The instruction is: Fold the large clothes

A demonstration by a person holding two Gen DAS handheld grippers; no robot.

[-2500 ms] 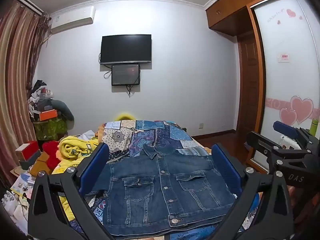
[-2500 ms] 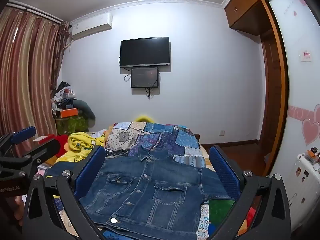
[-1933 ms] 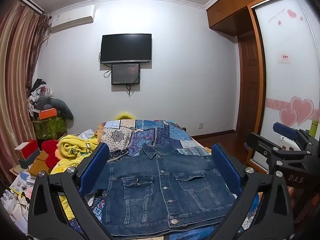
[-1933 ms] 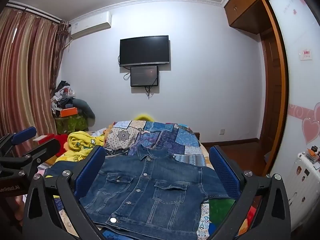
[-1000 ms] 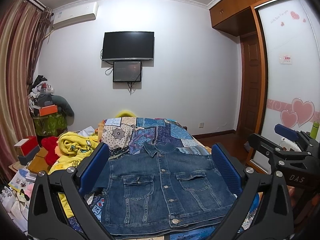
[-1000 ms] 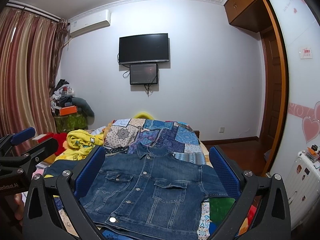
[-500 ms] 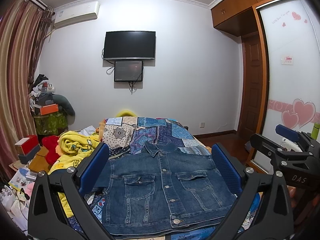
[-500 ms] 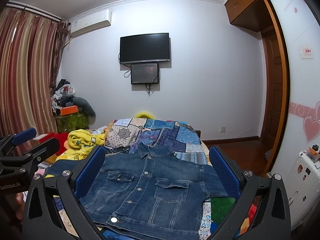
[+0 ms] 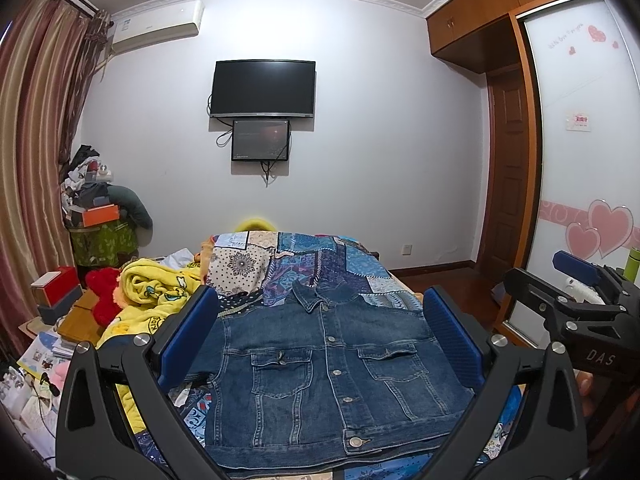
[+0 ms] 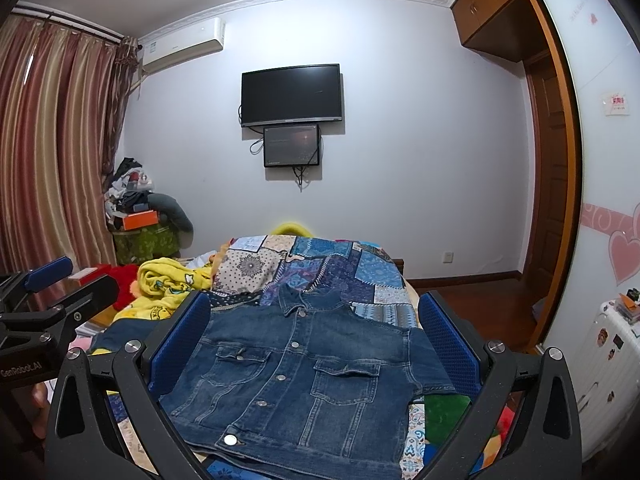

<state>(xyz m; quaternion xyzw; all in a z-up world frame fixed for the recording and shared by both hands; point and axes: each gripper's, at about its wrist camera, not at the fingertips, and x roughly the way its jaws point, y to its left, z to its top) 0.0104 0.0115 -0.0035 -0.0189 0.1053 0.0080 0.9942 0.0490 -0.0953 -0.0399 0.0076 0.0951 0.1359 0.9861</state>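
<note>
While both tongs, left [image 9: 320, 336] and right [image 10: 314, 336], hang wide and empty, the jacket [image 9: 324, 368] lies flat ahead, collar away, equally near both.

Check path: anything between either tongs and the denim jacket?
Nothing visible. The denim jacket lies flat, front up on the bed, framed by the open left tongs and right tongs, with only air between.

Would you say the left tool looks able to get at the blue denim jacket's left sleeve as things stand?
Probably yes. The left tool is open and held above the blue denim jacket, which lies flat on the patchwork quilt. Nothing lies on the sleeve beside the yellow blanket.
</note>
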